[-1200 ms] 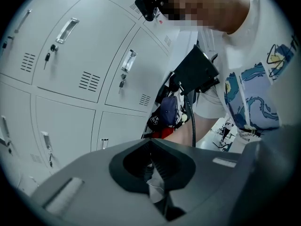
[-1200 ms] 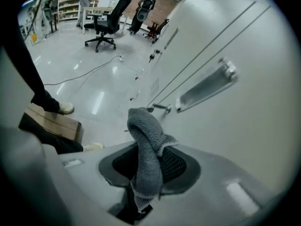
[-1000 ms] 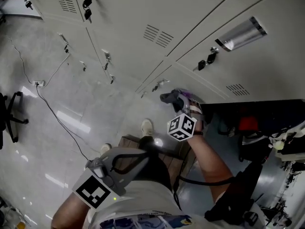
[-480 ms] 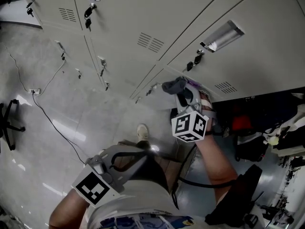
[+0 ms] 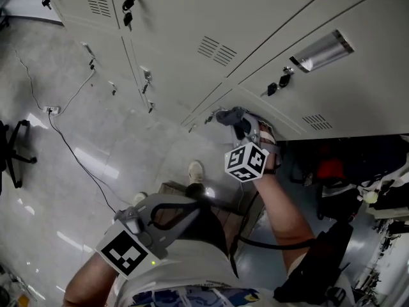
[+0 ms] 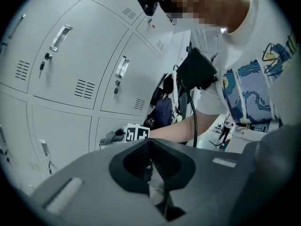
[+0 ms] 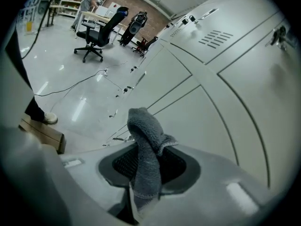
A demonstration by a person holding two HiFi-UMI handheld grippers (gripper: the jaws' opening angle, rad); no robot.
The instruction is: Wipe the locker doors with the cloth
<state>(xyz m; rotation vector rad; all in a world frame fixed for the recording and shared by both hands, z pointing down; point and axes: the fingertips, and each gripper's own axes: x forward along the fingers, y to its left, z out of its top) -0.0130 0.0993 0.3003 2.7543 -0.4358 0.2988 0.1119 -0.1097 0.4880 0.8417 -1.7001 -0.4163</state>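
Observation:
My right gripper (image 5: 238, 128) is shut on a grey cloth (image 5: 231, 116), whose bunched end is held up to the beige locker doors (image 5: 281, 18), just below a seam between two doors. Whether it touches the metal I cannot tell. In the right gripper view the cloth (image 7: 145, 157) stands up out of the jaws, with a locker door (image 7: 225, 93) close behind it. My left gripper (image 5: 192, 211) hangs low by the person's body, away from the lockers, shut with nothing in it. Its own view shows the jaws together and the right gripper's marker cube (image 6: 135, 133) beyond.
Keys (image 5: 281, 80) hang from several locks, and a metal handle (image 5: 323, 50) sits on the door above the cloth. A wooden step (image 5: 211, 200) lies under the person's feet. A cable (image 5: 70, 152) crosses the floor at left, near an office chair (image 5: 13, 152). Dark clutter (image 5: 332, 168) fills the right side.
My right gripper has lifted the cloth from lower down up closer to the locker doors, then shifted it slightly sideways. The left gripper has stayed by the body.

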